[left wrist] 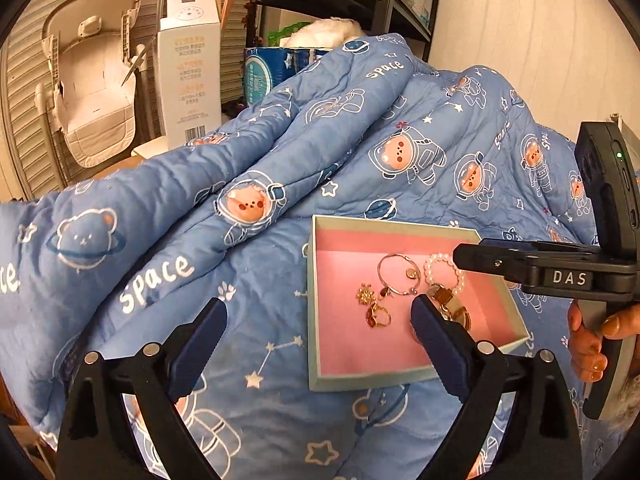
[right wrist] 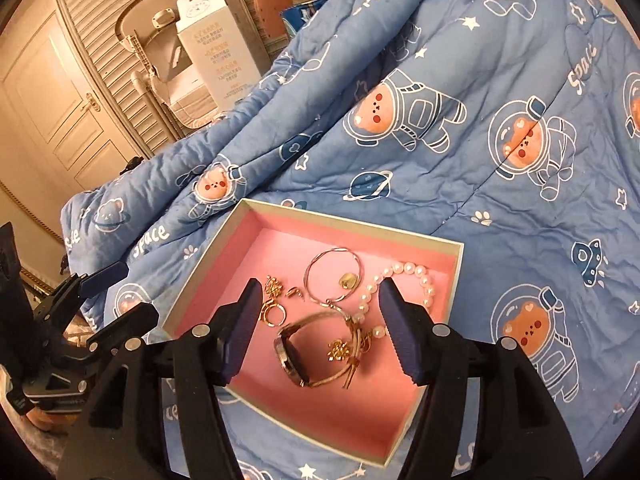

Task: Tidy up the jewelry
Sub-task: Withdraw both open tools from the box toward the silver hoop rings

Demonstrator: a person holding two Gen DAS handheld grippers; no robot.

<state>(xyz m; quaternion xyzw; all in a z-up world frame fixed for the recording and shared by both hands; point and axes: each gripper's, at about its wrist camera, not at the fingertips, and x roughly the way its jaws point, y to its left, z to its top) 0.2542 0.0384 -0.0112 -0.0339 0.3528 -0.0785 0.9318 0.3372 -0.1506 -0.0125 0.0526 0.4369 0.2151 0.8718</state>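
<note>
Jewelry lay heaped in the pink-lined box [right wrist: 224,240] on the blue quilt [right wrist: 500,200]: wristwatch [right wrist: 294,354], pearl bracelet [right wrist: 404,270], bangle [right wrist: 334,276]. Right gripper [right wrist: 322,330] hovered wide open, empty, above the watch; left gripper [left wrist: 320,330] likewise. Sorting looked unfinished; next, probably a careful pinch.

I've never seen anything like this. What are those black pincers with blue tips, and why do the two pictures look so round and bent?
They are hand-held tools, not a robot arm: a person grips one in each hand. Each carries a wide-angle camera looking along its jaws, which bends the picture. One view looks past the left gripper, the other past the right gripper. Both stand open and hold nothing. On a blue quilt sits a pink-lined box holding a wristwatch, a pearl bracelet, a thin bangle and small gold pieces. In the left view, a hand holds the other tool.
</note>
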